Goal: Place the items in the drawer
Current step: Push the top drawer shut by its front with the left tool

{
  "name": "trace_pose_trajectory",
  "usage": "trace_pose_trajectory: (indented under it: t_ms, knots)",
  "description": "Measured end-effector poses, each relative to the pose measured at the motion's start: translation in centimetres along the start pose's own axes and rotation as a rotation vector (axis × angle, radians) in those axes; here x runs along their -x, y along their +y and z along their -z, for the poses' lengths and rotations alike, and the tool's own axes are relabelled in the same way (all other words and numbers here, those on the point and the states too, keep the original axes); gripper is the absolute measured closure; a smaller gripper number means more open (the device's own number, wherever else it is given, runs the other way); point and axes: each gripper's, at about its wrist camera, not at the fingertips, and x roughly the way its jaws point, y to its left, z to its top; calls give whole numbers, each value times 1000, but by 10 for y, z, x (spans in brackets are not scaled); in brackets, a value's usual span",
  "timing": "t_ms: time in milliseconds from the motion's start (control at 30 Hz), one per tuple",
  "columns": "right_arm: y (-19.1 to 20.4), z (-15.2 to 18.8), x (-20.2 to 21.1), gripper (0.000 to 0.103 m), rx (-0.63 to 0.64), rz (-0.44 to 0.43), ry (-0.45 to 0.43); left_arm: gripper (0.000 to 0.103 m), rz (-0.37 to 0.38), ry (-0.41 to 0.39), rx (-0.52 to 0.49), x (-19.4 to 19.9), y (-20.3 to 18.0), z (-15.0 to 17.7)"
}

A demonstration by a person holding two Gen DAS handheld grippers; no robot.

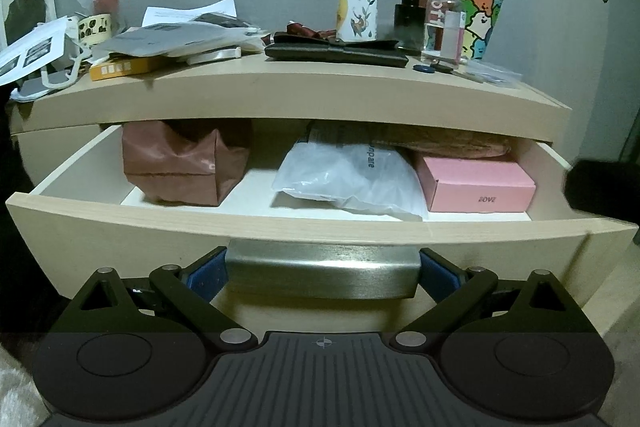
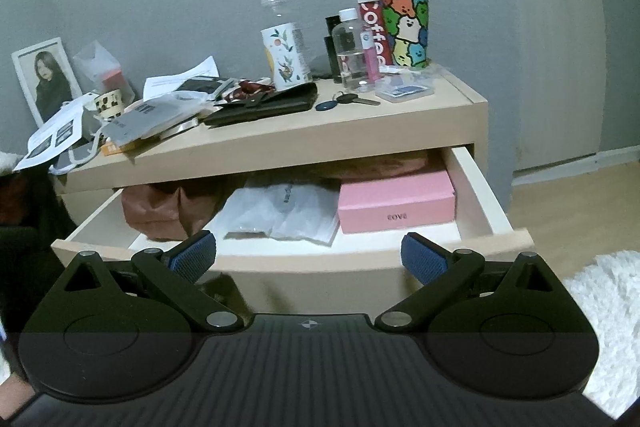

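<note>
The top drawer (image 1: 120, 239) of a light wood nightstand stands pulled out. Inside lie a brown paper bag (image 1: 180, 167), a white plastic bag (image 1: 348, 175) and a pink box (image 1: 476, 183). My left gripper (image 1: 323, 277) is at the drawer's metal handle (image 1: 323, 263), jaws wide, a blue pad at each end of the handle. My right gripper (image 2: 308, 259) hovers open and empty just in front of the drawer's front rim (image 2: 500, 239). On the nightstand top lie a dark wallet (image 2: 264, 105), keys (image 2: 348, 100) and a printed bottle (image 2: 286, 57).
The top is crowded: papers (image 2: 160, 107), a framed photo (image 2: 46, 81), a tape roll (image 2: 108, 103), clear bottles (image 2: 350, 47), a colourful cup (image 2: 406, 25) and a plastic case (image 2: 406, 91). A white fluffy rug (image 2: 600, 307) lies at the right on the wood floor.
</note>
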Motion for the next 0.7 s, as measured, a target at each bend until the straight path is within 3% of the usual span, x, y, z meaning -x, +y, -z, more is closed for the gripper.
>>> trace_pose_trajectory:
  t_ms: [700]
  knots:
    - [4,0,-8,1,8,-18,23,5,-3,17,-5,-83,-6,-54]
